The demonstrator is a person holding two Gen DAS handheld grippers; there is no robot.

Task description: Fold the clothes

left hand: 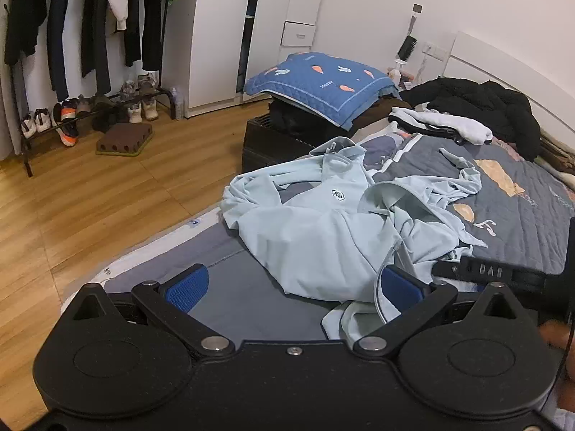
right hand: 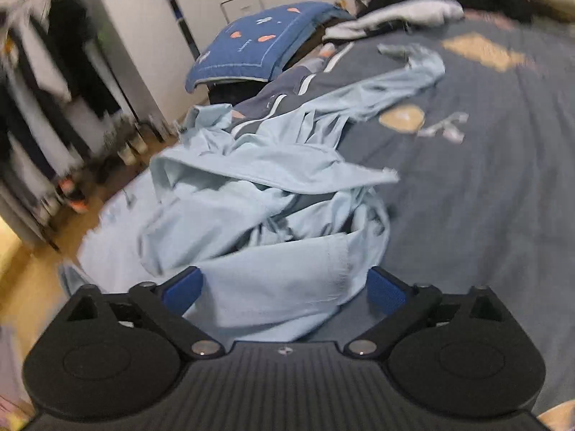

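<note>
From my left wrist view, the left tongs (left hand: 293, 283) stand wide apart and grip nothing; the light blue jacket (left hand: 323, 237) lies crumpled on the bed (left hand: 521, 215) near its floor-side edge, its hem draped over my right-hand pad. I judge I'm at the start: getting hold so I can spread it flat.

From my right wrist view, blurred, the right tongs (right hand: 284, 287) gape wide with a sleeve or hem lying between them, not pinched. Next I need to close on an edge and pull outward.
</note>
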